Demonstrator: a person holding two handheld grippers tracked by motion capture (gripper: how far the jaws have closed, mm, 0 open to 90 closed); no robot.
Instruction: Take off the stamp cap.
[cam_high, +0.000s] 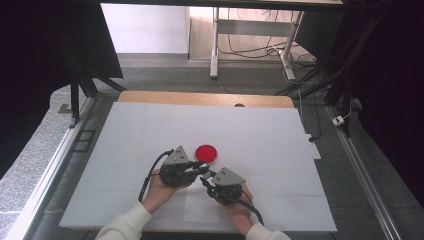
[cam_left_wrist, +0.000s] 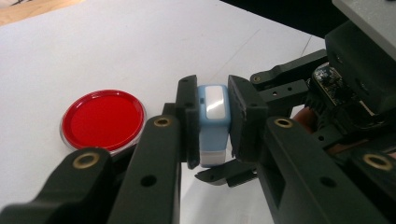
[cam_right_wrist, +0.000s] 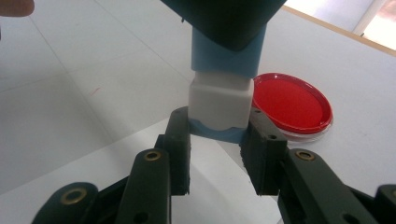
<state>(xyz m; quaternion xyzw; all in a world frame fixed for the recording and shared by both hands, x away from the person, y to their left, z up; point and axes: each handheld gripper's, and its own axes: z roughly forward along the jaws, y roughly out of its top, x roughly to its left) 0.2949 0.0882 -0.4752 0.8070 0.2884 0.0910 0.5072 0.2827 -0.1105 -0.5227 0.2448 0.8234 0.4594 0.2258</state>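
Left tool (cam_left_wrist: 212, 126) clamps blue-white stamp (cam_left_wrist: 212, 122); base hidden, probably capped.

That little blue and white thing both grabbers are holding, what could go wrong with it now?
The blue and white piece is pinched by the left gripper on its blue body and by the right gripper at its white end. Pulled unevenly, it might slip free and drop onto the table. It could also land on the red dish close beside it.

A round lid (cam_high: 206, 152) lies flat on the table (cam_high: 125, 150). Just in front of the lid, the left gripper (cam_high: 202, 167) and right gripper (cam_high: 206, 181) meet on a small stamp (cam_left_wrist: 212, 126) held above the table.
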